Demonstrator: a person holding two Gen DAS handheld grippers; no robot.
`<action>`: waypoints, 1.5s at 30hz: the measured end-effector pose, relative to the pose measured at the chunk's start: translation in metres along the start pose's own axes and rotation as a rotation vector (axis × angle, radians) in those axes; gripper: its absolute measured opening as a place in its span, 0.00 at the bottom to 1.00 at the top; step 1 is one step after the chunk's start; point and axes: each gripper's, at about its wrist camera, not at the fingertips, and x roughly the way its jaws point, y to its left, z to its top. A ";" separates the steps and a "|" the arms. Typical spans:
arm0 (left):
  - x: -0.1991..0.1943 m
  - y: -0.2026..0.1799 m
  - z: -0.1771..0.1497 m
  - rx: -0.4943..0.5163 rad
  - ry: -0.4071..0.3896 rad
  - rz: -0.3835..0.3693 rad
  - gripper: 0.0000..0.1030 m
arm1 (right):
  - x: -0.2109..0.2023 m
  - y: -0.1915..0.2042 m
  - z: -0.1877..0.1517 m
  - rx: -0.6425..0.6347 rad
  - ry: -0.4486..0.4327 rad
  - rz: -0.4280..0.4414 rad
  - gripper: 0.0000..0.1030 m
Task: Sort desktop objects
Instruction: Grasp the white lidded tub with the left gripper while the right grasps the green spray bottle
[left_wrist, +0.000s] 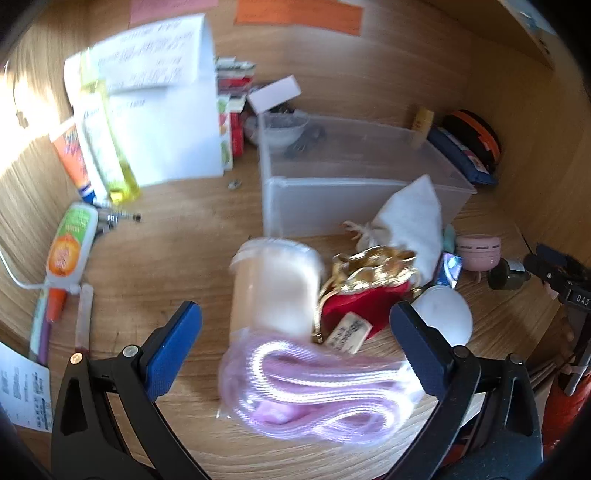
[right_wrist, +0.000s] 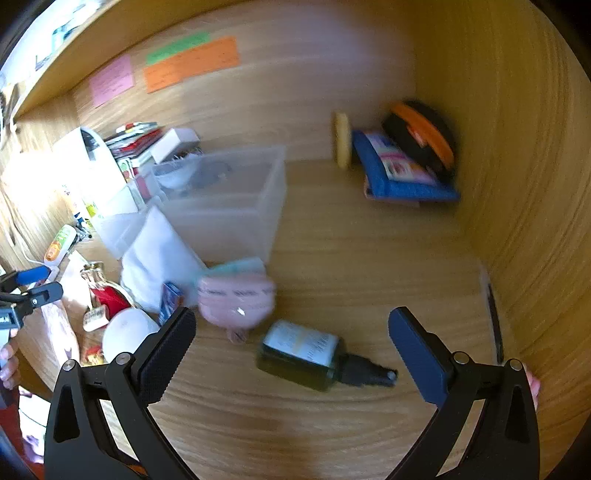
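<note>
My left gripper (left_wrist: 295, 328) is open and empty above a bagged pink cord (left_wrist: 310, 391) and a white cylindrical tub (left_wrist: 273, 284). Beside them lie a red and gold pouch (left_wrist: 365, 288), a white cloth bag (left_wrist: 410, 218) and a white round object (left_wrist: 447, 310). A clear plastic bin (left_wrist: 354, 184) stands behind them. My right gripper (right_wrist: 291, 347) is open and empty, with a dark green bottle (right_wrist: 306, 354) lying on its side between the fingers. A pink round device (right_wrist: 236, 299) lies just beyond it. The bin also shows in the right wrist view (right_wrist: 229, 199).
Tubes and a glue bottle (left_wrist: 70, 243) lie at the left by a white paper box (left_wrist: 162, 110). A blue pouch (right_wrist: 399, 173) and a black and orange case (right_wrist: 421, 136) sit in the back right corner. Wooden walls close the back and right side (right_wrist: 517, 184).
</note>
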 end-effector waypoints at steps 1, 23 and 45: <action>0.003 0.003 0.000 -0.007 0.006 0.007 1.00 | 0.002 -0.004 -0.002 0.010 0.011 0.005 1.00; 0.063 0.027 0.019 -0.078 0.130 -0.043 0.85 | 0.047 -0.009 -0.017 0.005 0.142 0.014 0.95; 0.034 0.031 0.031 -0.085 0.036 -0.018 0.57 | 0.017 -0.009 0.007 -0.023 0.008 -0.025 0.95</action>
